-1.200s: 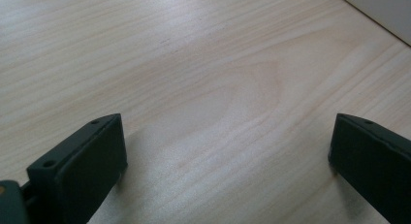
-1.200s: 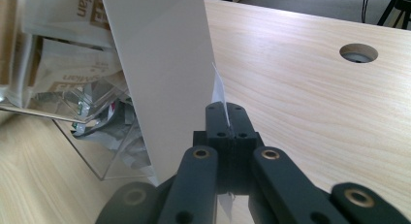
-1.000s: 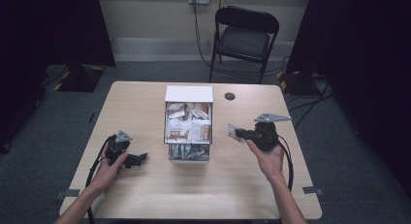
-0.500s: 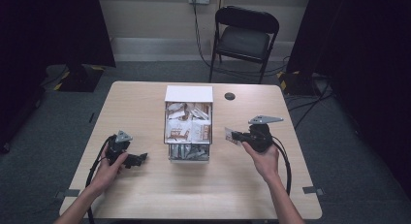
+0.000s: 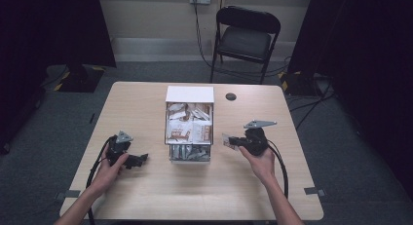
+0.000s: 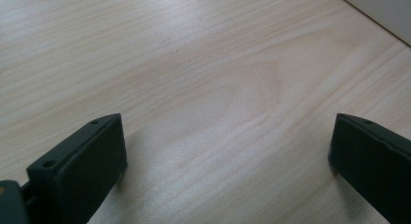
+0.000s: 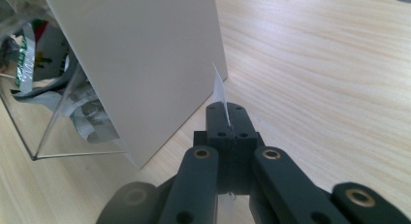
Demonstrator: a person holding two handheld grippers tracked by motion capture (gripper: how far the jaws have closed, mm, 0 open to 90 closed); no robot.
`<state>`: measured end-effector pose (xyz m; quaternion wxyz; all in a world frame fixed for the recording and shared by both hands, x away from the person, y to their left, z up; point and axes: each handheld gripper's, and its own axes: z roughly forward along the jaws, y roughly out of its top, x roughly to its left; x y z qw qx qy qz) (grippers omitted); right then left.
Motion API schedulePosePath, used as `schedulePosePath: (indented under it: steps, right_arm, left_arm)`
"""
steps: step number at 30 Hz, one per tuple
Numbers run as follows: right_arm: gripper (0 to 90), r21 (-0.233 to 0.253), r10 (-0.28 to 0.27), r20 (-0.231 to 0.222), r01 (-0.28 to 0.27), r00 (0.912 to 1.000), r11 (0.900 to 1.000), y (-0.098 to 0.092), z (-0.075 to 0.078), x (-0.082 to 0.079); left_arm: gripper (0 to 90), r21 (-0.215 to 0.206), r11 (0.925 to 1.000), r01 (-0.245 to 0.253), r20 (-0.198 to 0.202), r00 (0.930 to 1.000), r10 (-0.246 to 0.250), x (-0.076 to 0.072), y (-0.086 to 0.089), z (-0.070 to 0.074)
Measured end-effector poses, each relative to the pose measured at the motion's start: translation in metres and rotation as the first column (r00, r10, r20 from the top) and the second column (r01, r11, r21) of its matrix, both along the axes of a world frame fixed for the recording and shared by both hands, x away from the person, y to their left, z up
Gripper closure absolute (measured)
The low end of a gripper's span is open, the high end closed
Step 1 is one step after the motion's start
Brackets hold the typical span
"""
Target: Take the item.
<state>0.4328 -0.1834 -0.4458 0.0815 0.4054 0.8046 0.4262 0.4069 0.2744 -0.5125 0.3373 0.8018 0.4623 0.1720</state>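
Right gripper view shows the right gripper (image 7: 227, 118) with its two black jaws pressed together on a thin white slip of paper (image 7: 219, 90), which stands up edge-on from between the tips. Just beyond the slip rises the plain white side of the box (image 7: 145, 59), close to the jaws but not touching them. At the left of that view, a clear-walled part of the box holds crumpled packets (image 7: 34, 64).

In the high view, the right gripper (image 5: 233, 141) is held in the person's right hand (image 5: 260, 161) just to the right of the box (image 5: 190, 94), and the paper (image 5: 226, 140) points from its tips toward the box's right wall with a small gap between them. The box sits at the middle of the table (image 5: 146, 196) and is filled with packets (image 5: 187, 125).

The left gripper (image 5: 141, 160) rests low over the table to the left of the box, well apart from the paper, in the person's left hand (image 5: 109, 169). In the left gripper view its jaws stand wide apart with nothing between them, over bare wood (image 6: 208, 88).

A small dark disc (image 5: 231, 96) lies on the table behind the box, and a folding chair (image 5: 246, 37) stands beyond the far edge.
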Motion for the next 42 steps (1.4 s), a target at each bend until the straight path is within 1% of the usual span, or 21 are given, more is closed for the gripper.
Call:
schedulePosePath:
  steps: [2,4,7,10,14,17,21,25,29,33,35,37,42]
  right_arm:
    - [90.0,-0.007,0.004,-0.005,-0.004,1.0000,1.000,0.002,-0.003,0.001]
    - [90.0,-0.007,0.005,-0.019,-0.005,0.9998,1.000,0.004,-0.007,0.002]
    - [90.0,-0.027,0.014,-0.027,-0.015,0.9995,1.000,0.009,-0.012,0.003]
    - [90.0,-0.034,0.016,-0.039,-0.018,0.9991,0.999,0.011,-0.017,0.005]
    - [90.0,-0.033,0.013,-0.060,-0.015,0.9981,0.999,0.012,-0.023,0.008]
    - [90.0,-0.051,0.013,-0.065,-0.016,0.9978,0.999,0.012,-0.027,0.009]
    - [90.0,-0.062,0.005,-0.070,-0.009,0.9975,0.998,0.011,-0.031,0.011]
    - [90.0,-0.084,-0.005,-0.089,-0.002,0.9960,0.996,0.008,-0.037,0.013]
    - [89.5,-0.081,-0.013,-0.086,0.006,0.9962,0.997,0.008,-0.039,0.013]
    - [88.0,-0.095,-0.019,-0.089,0.011,0.9958,0.995,0.008,-0.042,0.014]
    - [86.2,-0.106,-0.027,-0.092,0.017,0.9954,0.994,0.008,-0.044,0.014]
    - [83.9,-0.114,-0.031,-0.085,0.021,0.9959,0.993,0.007,-0.044,0.015]
    - [80.2,-0.119,-0.040,-0.081,0.030,0.9959,0.992,0.006,-0.043,0.015]
  left_arm:
    - [0.0,0.000,1.0000,0.000,0.000,1.0000,0.000,0.000,0.000,0.000]
    - [0.0,0.000,1.0000,0.000,0.000,1.0000,0.000,0.000,0.000,0.000]
    - [0.0,0.000,1.0000,0.000,0.000,1.0000,0.000,0.000,0.000,0.000]
    - [0.0,0.001,1.0000,0.001,0.000,1.0000,-0.001,0.000,0.000,0.000]
    - [0.0,0.000,1.0000,0.000,0.000,1.0000,0.000,0.000,0.000,0.000]
    - [0.0,0.001,1.0000,0.000,0.000,1.0000,0.000,0.000,0.000,0.000]
    - [0.0,0.000,1.0000,0.000,0.000,1.0000,0.000,0.000,0.000,0.000]
    - [0.0,0.000,1.0000,0.000,0.000,1.0000,0.000,0.000,0.000,0.000]
    - [0.0,0.000,1.0000,0.000,0.000,1.0000,0.000,0.000,0.000,0.000]
    - [0.0,0.001,1.0000,0.000,0.000,1.0000,0.000,0.000,0.000,0.000]
    - [0.0,-0.002,1.0000,-0.001,0.001,1.0000,0.001,0.000,0.000,0.000]
    - [0.0,0.000,1.0000,0.000,0.000,1.0000,0.000,0.000,0.000,0.000]
    - [0.0,0.000,1.0000,0.000,0.000,1.0000,0.000,0.000,0.000,0.000]
